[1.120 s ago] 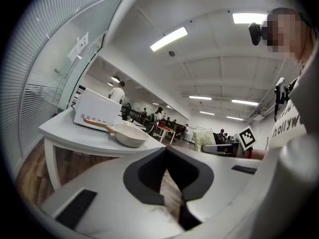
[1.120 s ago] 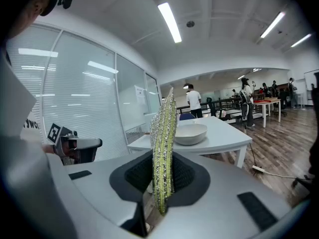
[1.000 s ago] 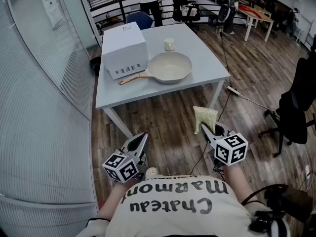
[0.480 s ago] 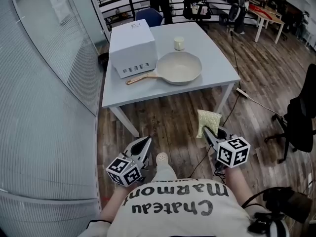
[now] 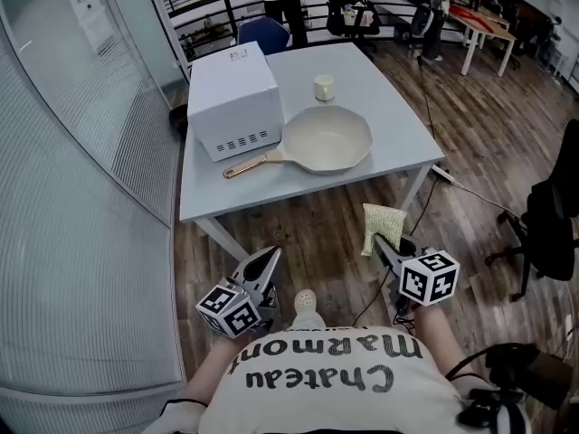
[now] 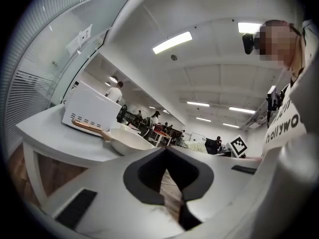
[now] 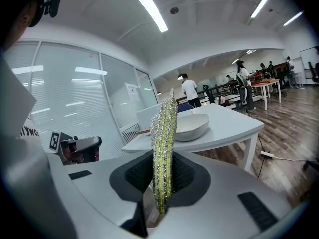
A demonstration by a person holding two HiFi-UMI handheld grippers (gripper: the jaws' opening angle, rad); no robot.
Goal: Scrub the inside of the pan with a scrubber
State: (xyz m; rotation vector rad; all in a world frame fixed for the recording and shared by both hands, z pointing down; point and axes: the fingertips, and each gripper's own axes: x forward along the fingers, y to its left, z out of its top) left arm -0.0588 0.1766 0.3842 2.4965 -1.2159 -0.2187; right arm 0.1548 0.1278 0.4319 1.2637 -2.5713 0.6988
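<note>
A cream pan point(image 5: 327, 139) with a copper-coloured handle rests on the grey table point(image 5: 226, 199), well ahead of both grippers; it also shows as the pan point(image 6: 128, 140) and the pan point(image 7: 192, 125) in the gripper views. My right gripper point(image 5: 379, 243) is shut on a yellow-green scrubber point(image 5: 379, 225), which stands upright between its jaws as the scrubber point(image 7: 163, 154). My left gripper point(image 5: 269, 262) is shut and holds nothing; its jaws meet at the tip point(image 6: 166, 150). Both grippers hang over the wooden floor, short of the table's front edge.
A white box-shaped appliance point(image 5: 232, 99) stands on the table left of the pan, touching its handle end. A small cream jar point(image 5: 323, 86) sits behind the pan. A black office chair point(image 5: 554, 215) stands at the right. A glass wall point(image 5: 81, 152) runs along the left. People stand in the background.
The table and pan have come slightly closer and shifted in the view as the person steps forward. Both grippers keep their states, the scrubber still held.
</note>
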